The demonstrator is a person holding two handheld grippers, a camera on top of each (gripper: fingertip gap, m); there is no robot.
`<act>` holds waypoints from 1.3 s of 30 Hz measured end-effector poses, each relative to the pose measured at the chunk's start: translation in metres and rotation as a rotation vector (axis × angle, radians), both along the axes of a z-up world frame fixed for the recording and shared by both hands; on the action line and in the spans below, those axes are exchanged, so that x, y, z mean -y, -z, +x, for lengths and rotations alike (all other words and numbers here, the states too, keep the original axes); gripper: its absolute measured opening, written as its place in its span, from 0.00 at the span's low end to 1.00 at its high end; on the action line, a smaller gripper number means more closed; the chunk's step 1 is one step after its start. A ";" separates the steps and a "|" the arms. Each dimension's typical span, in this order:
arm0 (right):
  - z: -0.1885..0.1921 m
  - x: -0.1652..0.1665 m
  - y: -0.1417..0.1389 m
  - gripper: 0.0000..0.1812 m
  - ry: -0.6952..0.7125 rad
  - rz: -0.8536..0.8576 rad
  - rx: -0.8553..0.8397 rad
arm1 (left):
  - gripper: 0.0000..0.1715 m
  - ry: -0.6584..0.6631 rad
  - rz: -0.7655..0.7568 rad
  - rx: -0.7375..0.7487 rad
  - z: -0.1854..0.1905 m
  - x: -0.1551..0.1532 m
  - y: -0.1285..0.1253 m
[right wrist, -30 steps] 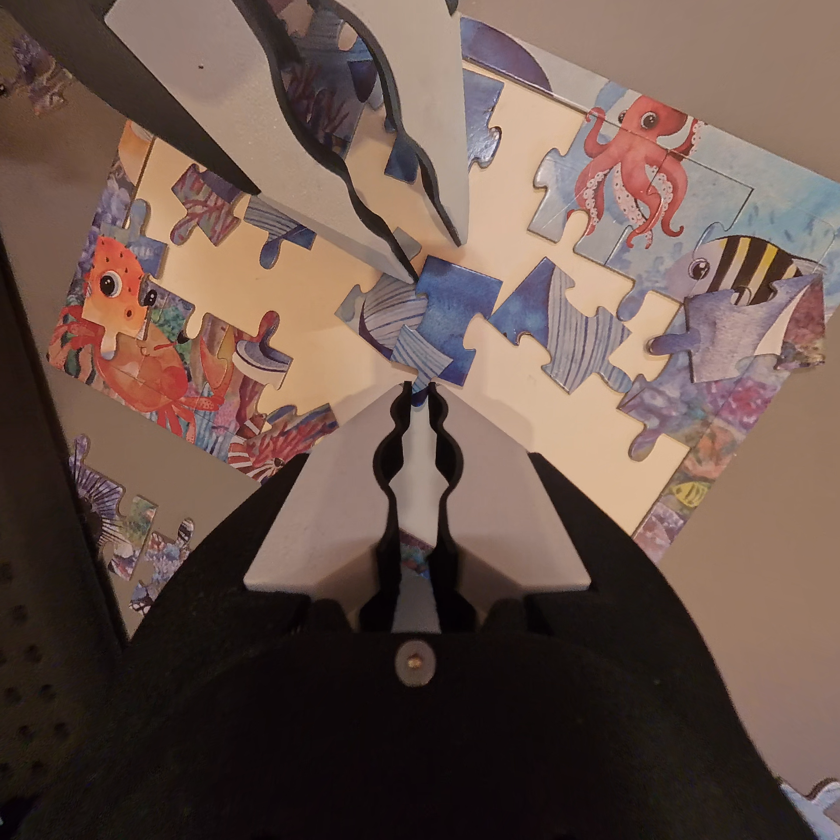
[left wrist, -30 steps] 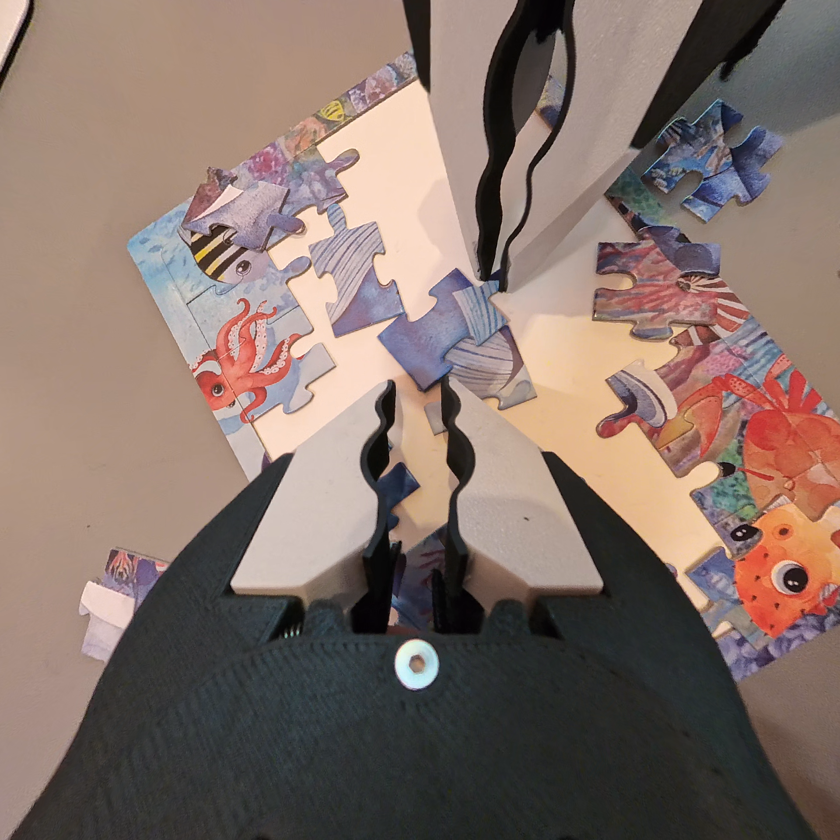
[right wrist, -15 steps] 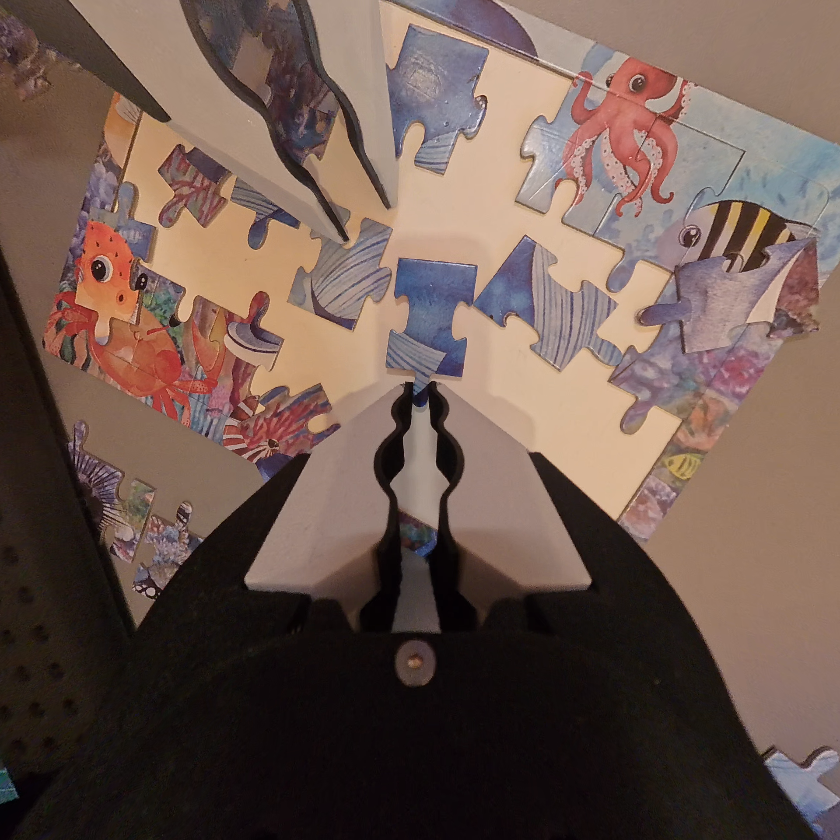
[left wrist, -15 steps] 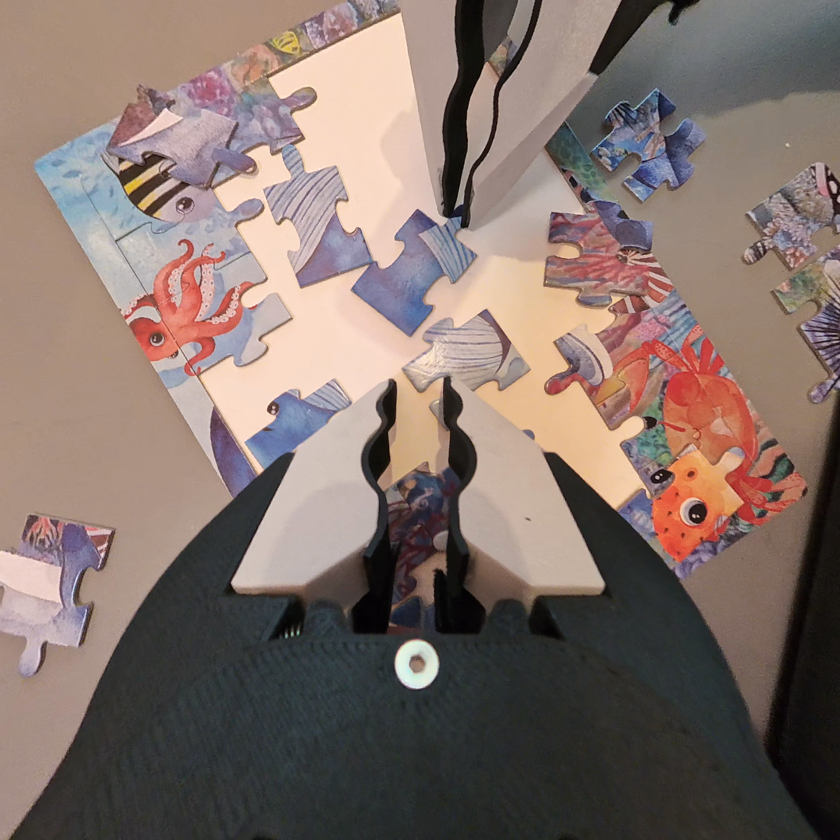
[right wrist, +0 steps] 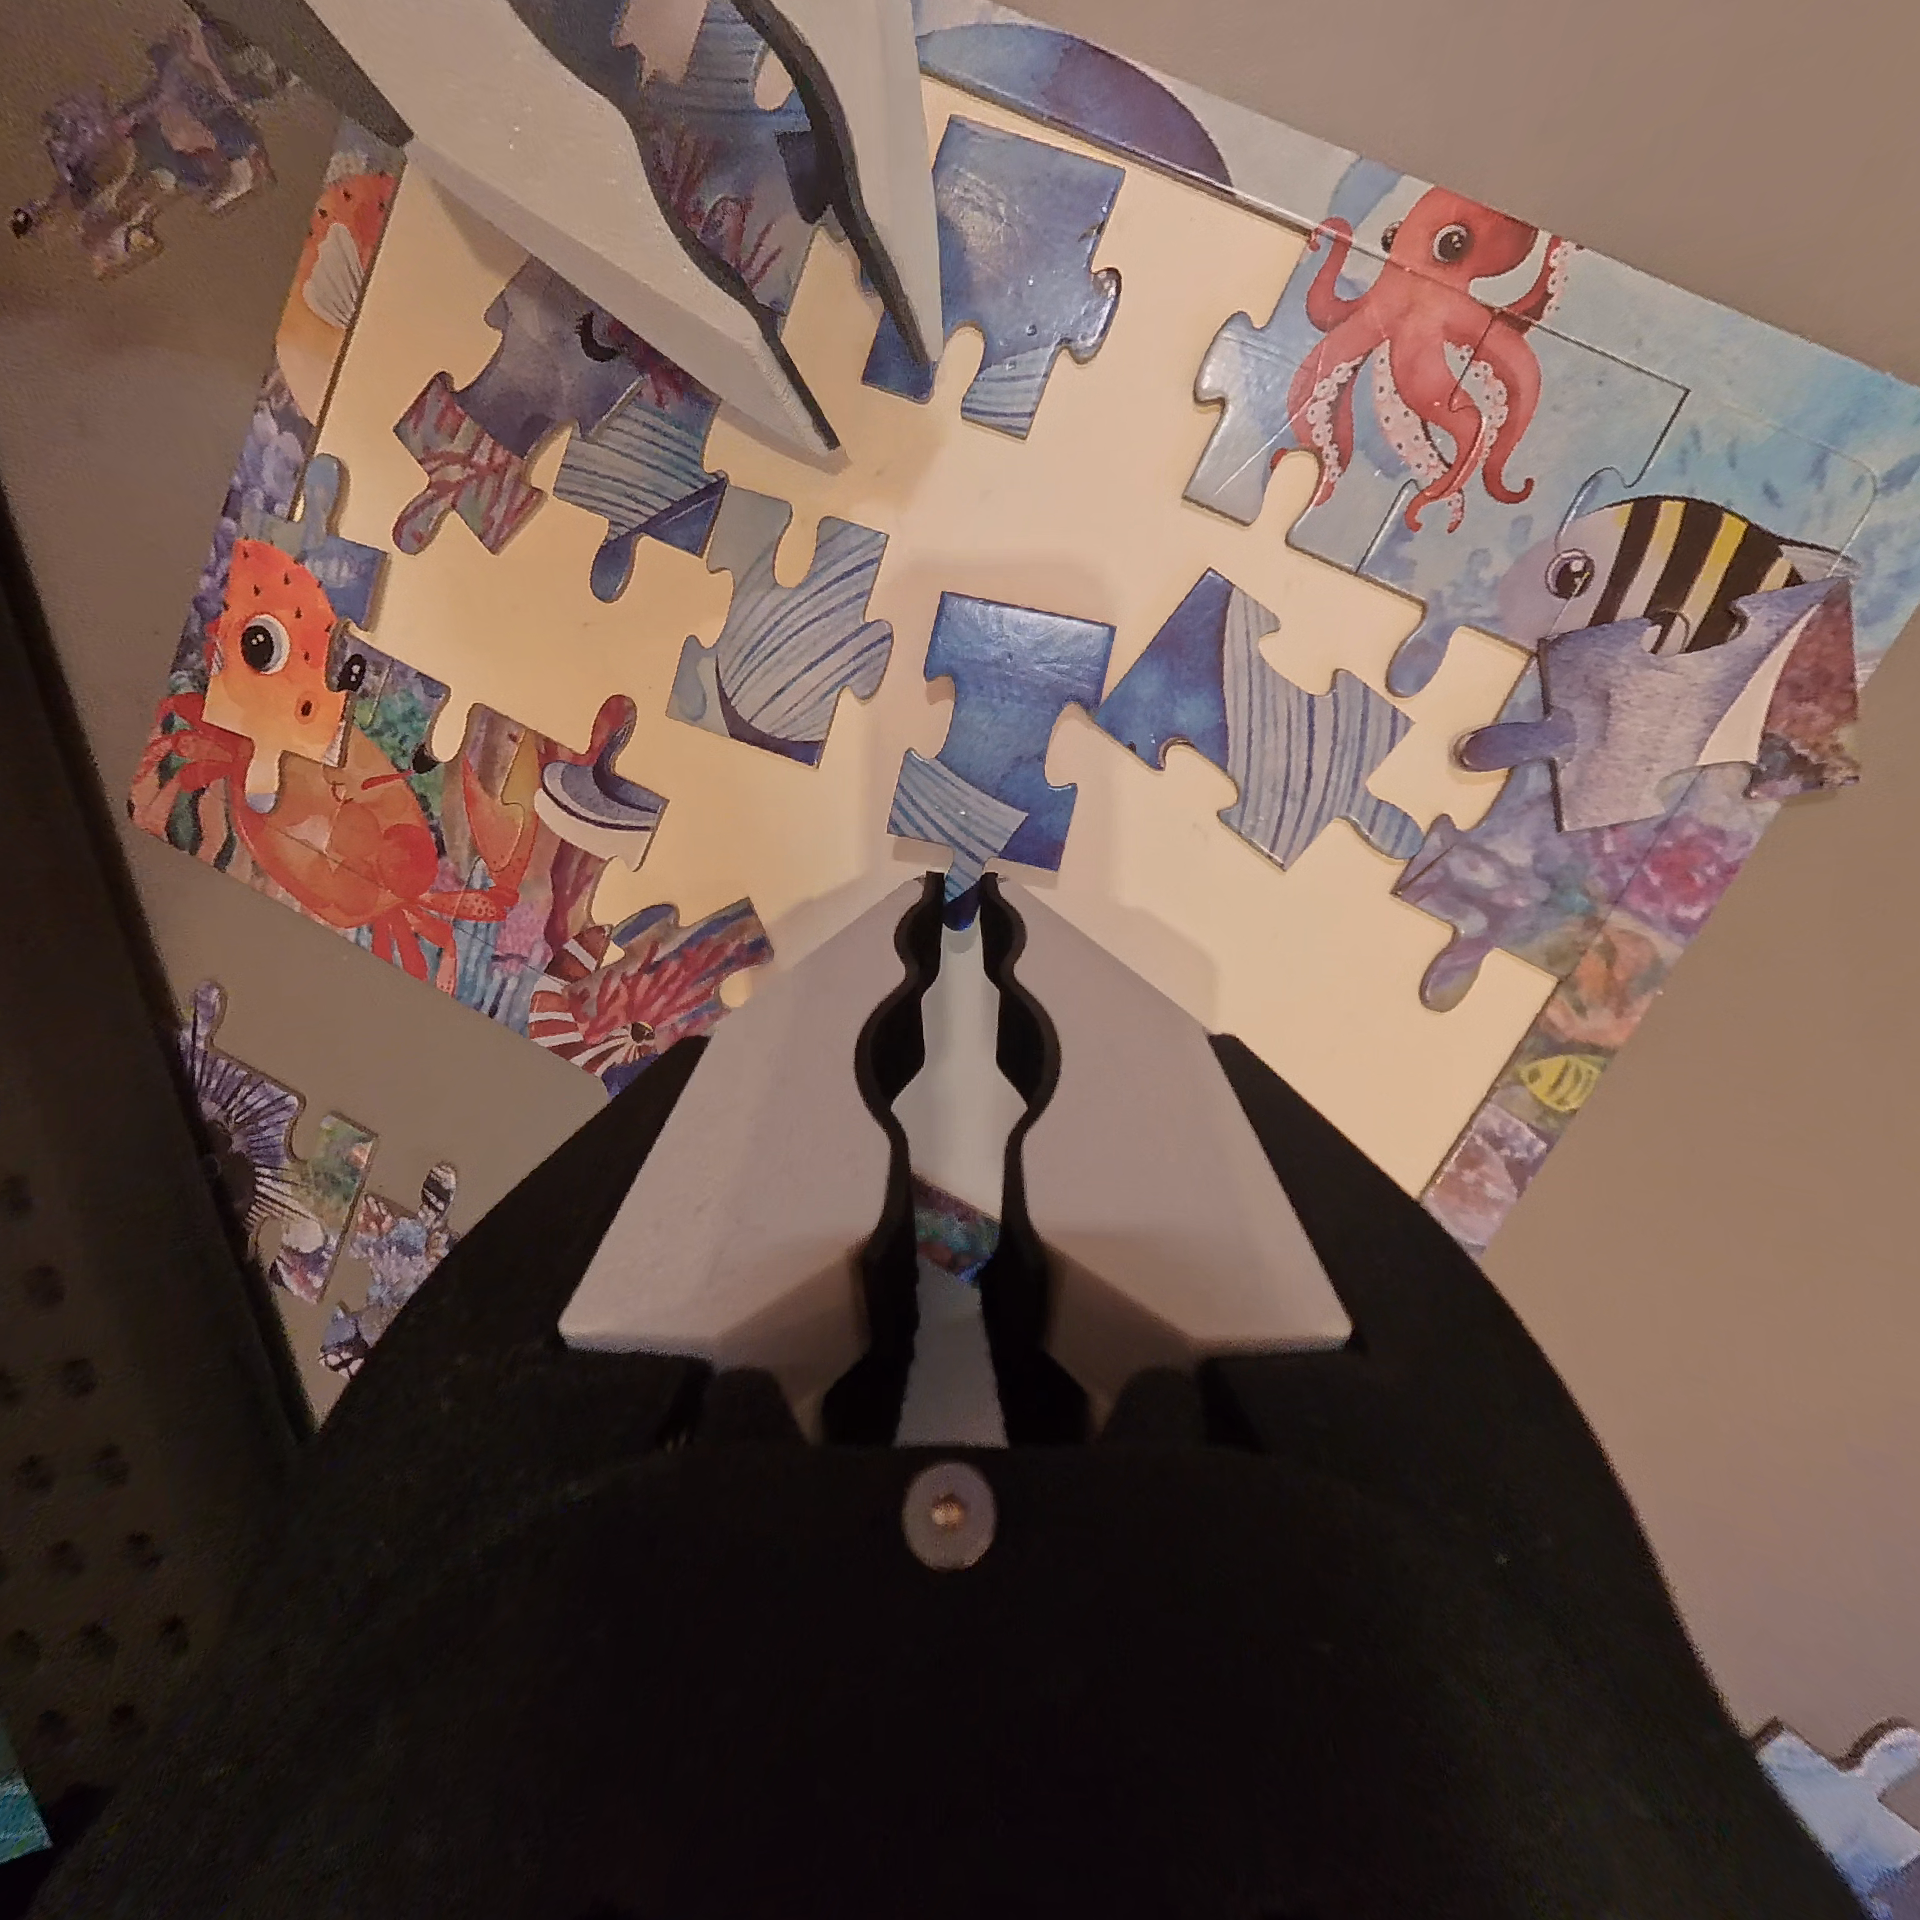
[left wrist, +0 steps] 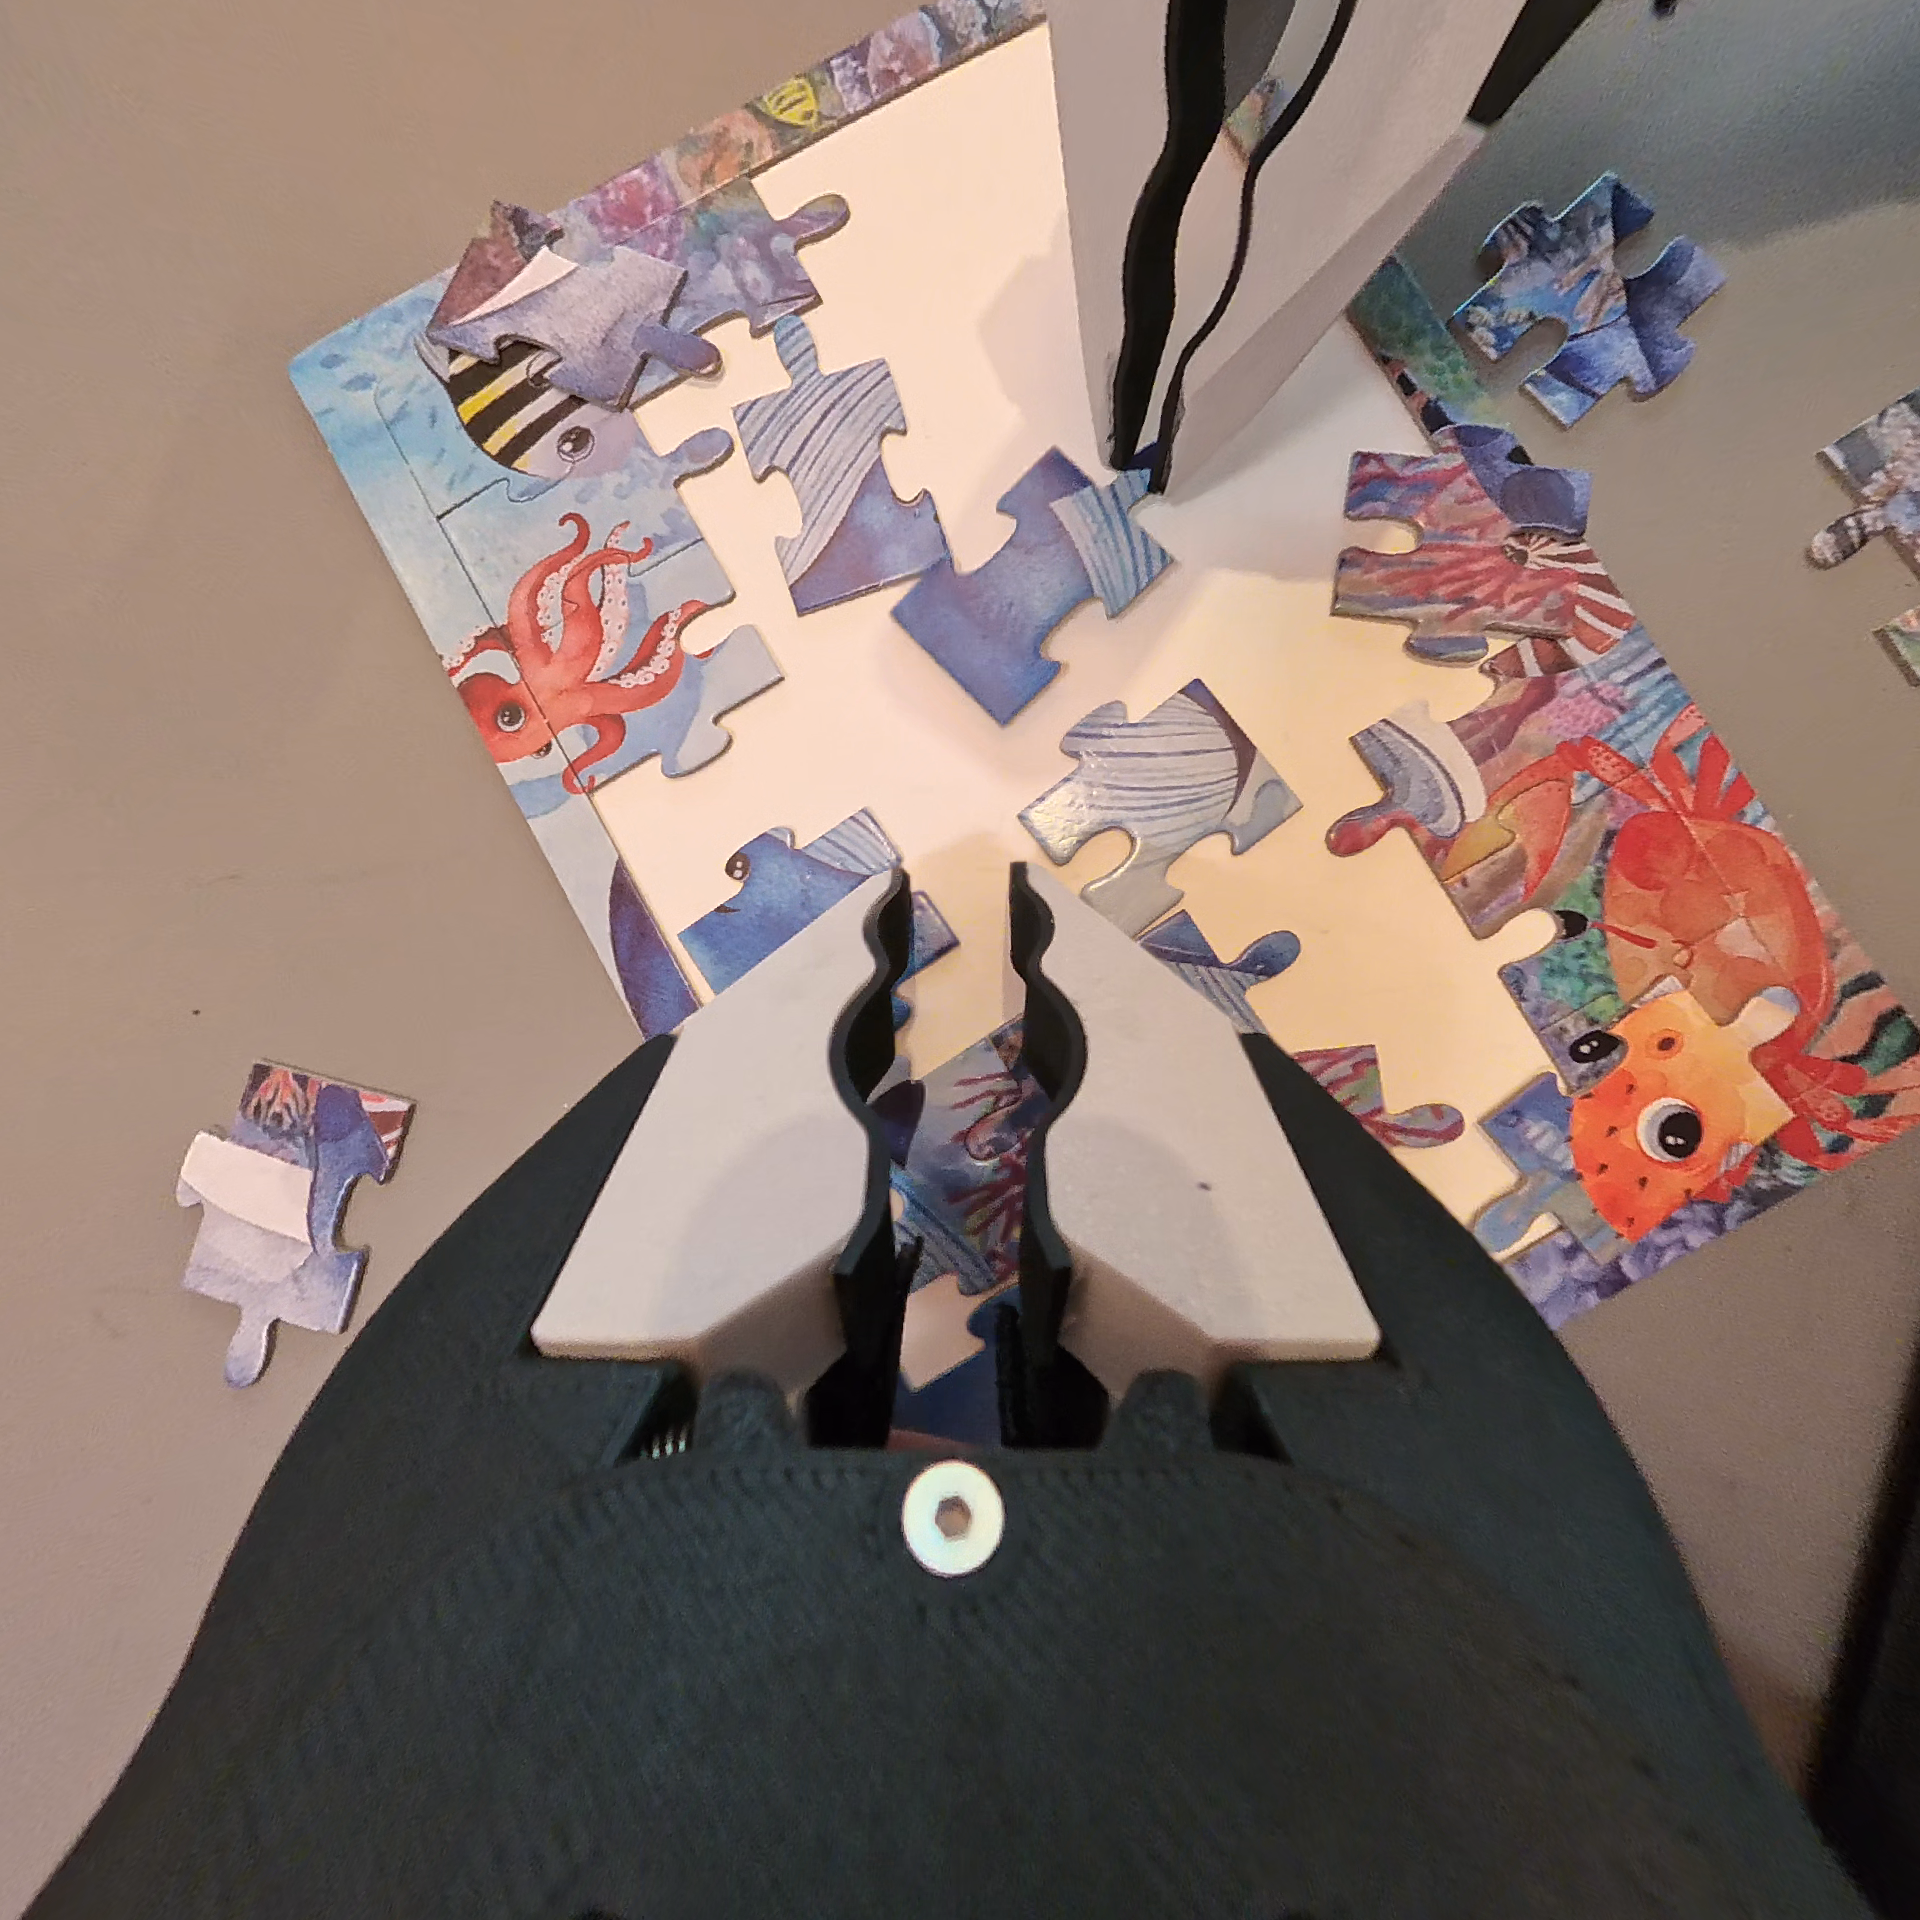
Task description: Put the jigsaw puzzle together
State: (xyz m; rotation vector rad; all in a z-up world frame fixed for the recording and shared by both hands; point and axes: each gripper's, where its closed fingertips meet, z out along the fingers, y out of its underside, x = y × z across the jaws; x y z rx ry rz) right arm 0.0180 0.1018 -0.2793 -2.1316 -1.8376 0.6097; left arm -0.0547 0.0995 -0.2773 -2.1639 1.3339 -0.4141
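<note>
The puzzle board [left wrist: 1039,312] lies on a grey table, with octopus, striped fish and crab parts assembled along its sides. My right gripper [right wrist: 958,888] is shut on the tab of a dark blue piece [right wrist: 997,707] that lies flat mid-board. The left wrist view shows it [left wrist: 1140,478] upright at that piece [left wrist: 997,603]. My left gripper [left wrist: 961,883] is open a little and empty, over the board's near edge. A striped piece [left wrist: 1164,790] lies just beyond its tips. Another striped piece [left wrist: 831,468] and a whale-eye piece [left wrist: 779,883] lie loose on the board.
Loose pieces lie on the table off the board: one with peeling paper [left wrist: 281,1216], one blue [left wrist: 1590,301], and several more [right wrist: 281,1143]. A peeling piece [left wrist: 561,322] rests on the striped fish. A dark perforated panel [right wrist: 83,1247] borders the table. Across from one pair of fingers to the other is roughly 8 cm.
The striped piece that overlapped the dark blue piece now lies apart from it. My left gripper has drawn back toward the board's edge. My right gripper stays on the blue piece's tab.
</note>
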 end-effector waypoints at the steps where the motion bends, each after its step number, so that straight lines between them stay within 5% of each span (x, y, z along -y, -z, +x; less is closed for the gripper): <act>1: 0.001 -0.002 -0.001 0.03 0.005 0.005 -0.002 | 0.10 -0.001 0.005 -0.007 -0.001 -0.001 0.001; 10: 0.003 -0.017 -0.013 0.03 0.061 0.042 -0.057 | 0.10 -0.014 0.031 -0.010 -0.002 -0.006 0.000; 21: 0.012 -0.088 -0.012 0.05 0.370 0.151 -0.181 | 0.10 -0.020 0.040 -0.019 -0.001 -0.008 0.002; 29: -0.001 -0.051 0.000 0.16 0.193 0.111 -0.085 | 0.10 -0.018 0.033 -0.022 -0.002 -0.006 0.003; 39: -0.005 -0.066 0.005 0.12 0.304 0.108 -0.111 | 0.10 -0.011 0.032 -0.022 0.000 -0.005 0.003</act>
